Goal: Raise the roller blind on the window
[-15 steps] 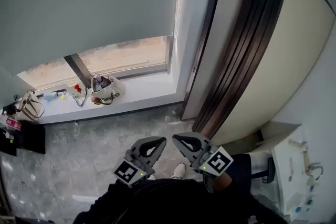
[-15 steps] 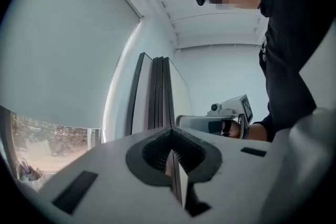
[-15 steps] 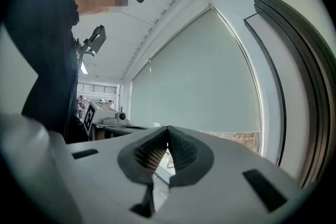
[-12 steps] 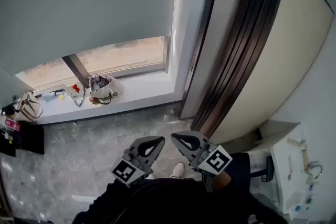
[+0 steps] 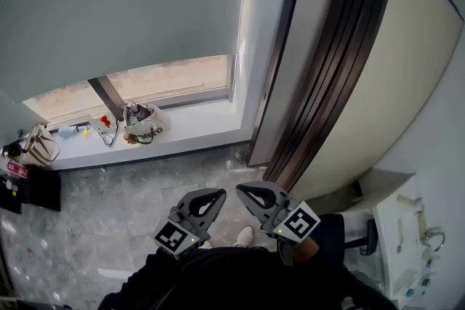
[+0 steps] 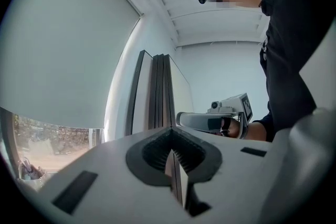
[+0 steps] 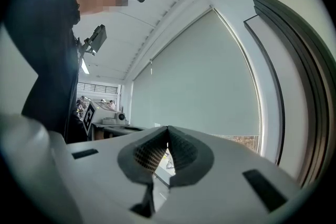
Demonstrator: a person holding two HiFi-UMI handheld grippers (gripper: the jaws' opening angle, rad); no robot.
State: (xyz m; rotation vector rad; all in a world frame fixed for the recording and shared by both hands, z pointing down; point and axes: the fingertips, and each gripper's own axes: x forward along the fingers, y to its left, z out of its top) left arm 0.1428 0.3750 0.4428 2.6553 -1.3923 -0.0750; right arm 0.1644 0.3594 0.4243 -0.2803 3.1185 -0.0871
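Note:
A pale grey roller blind (image 5: 123, 3) covers most of the window, with a strip of glass (image 5: 167, 80) bare below its bottom edge; it also fills the left gripper view (image 6: 58, 60) and the right gripper view (image 7: 199, 86). My left gripper (image 5: 216, 194) and right gripper (image 5: 242, 192) are held low in front of the person's body, tips close together, well short of the blind. Both are shut with nothing between the jaws. In the left gripper view the right gripper (image 6: 181, 119) shows side-on. No cord or chain is visible.
A white windowsill (image 5: 182, 127) carries a pale bag (image 5: 143, 125) and small items. Another bag (image 5: 40, 149) and dark cases (image 5: 33, 189) sit at the left on the marble floor (image 5: 123, 207). Dark sliding door frames (image 5: 327, 76) stand at the right, a white desk (image 5: 414, 229) beyond.
The view has shifted slightly; both grippers sit a little lower in the head view. The blind's bottom edge stands at the same height.

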